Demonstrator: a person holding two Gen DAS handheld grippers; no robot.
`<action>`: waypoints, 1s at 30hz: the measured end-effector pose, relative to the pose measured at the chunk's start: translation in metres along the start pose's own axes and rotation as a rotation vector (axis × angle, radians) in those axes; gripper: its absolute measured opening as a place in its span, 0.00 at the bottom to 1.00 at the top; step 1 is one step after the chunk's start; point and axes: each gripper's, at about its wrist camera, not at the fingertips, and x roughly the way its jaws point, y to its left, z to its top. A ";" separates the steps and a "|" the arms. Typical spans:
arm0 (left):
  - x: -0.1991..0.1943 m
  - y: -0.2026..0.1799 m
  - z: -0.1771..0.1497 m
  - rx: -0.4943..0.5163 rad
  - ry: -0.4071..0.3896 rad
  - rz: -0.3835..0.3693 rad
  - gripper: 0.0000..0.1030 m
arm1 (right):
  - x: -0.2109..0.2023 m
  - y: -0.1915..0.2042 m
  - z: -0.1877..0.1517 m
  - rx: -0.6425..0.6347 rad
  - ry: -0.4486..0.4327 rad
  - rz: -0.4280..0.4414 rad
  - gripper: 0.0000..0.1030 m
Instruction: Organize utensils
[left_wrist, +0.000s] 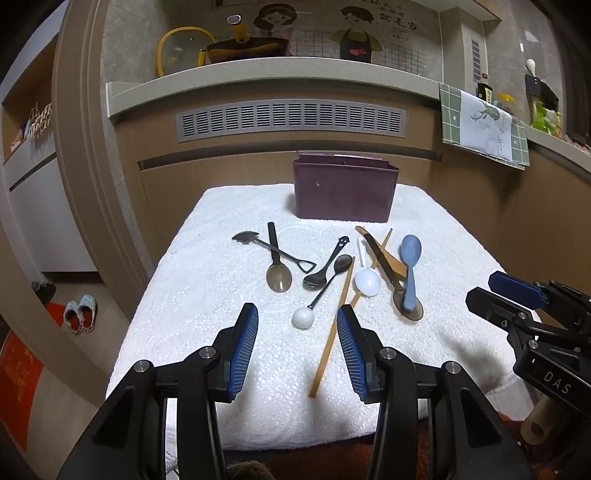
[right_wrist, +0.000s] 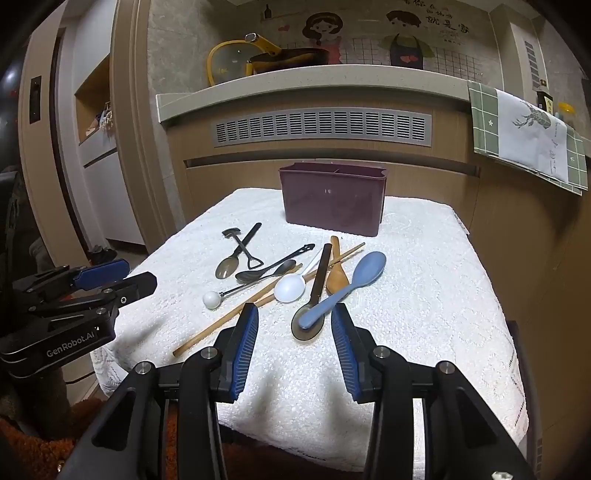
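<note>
Where white towel (left_wrist: 207, 295) lies, mixed utensils (right_wrist: 288, 280) scattered, maroon caddy (left_wrist: 345, 188) behind

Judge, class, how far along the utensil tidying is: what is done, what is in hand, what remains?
Done: nothing that shows; no utensil sticks up from the maroon holder. In hand: nothing; the left gripper and right gripper hover open above the white towel. Left: the whole scatter, including the blue spoon, white spoon, ball-ended spoon and wooden chopstick.
</note>
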 end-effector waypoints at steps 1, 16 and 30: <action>0.000 0.000 0.000 0.000 0.001 0.000 0.44 | 0.000 0.000 0.000 -0.001 0.003 -0.005 0.37; 0.002 -0.007 -0.007 -0.001 0.009 -0.006 0.44 | 0.003 -0.001 0.001 0.005 0.016 -0.002 0.37; 0.005 -0.002 -0.003 -0.001 0.016 -0.008 0.44 | 0.004 -0.002 0.000 0.006 0.017 -0.002 0.37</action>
